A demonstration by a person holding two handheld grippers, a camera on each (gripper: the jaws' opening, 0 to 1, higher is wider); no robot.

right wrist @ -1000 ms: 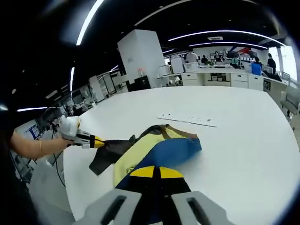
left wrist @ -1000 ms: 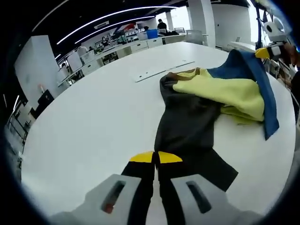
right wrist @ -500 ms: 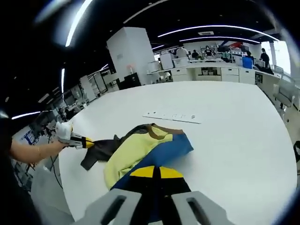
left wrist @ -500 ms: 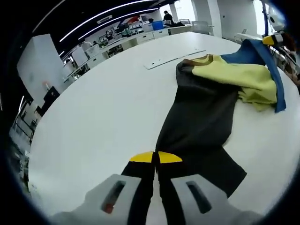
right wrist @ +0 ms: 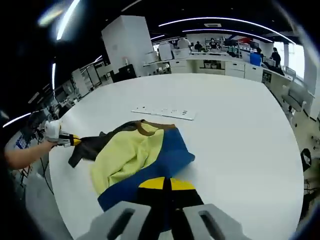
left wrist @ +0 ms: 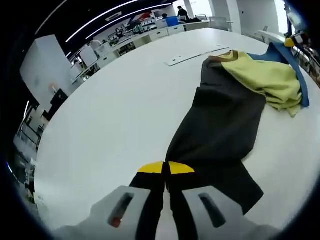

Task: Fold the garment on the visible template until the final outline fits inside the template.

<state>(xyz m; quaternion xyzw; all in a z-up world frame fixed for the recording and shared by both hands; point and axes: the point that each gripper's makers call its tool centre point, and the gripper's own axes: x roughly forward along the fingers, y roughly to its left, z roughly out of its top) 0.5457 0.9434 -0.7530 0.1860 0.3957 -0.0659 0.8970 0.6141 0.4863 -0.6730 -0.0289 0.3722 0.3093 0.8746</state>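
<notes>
Two hand-held grippers clamped on garment point(right wrist: 135, 160): left point(left wrist: 166, 169) pinching dark end, right point(right wrist: 162, 184) blue end.

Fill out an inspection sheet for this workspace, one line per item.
Surface: white table, large and rounded, mostly bare.
Job's things: garment in yellow, blue and dark panels with a brown collar, spread loosely and stretched between the two tools; no template outline can be made out.
Clutter: flat white strip lying beyond the collar.
Grippers: left hand-held gripper shut on the dark sleeve end; right hand-held gripper shut on the blue edge.
Cables: nothing seen on the table.
Surroundings: open office with desks, a white pillar, ceiling light strips and distant people.
</notes>
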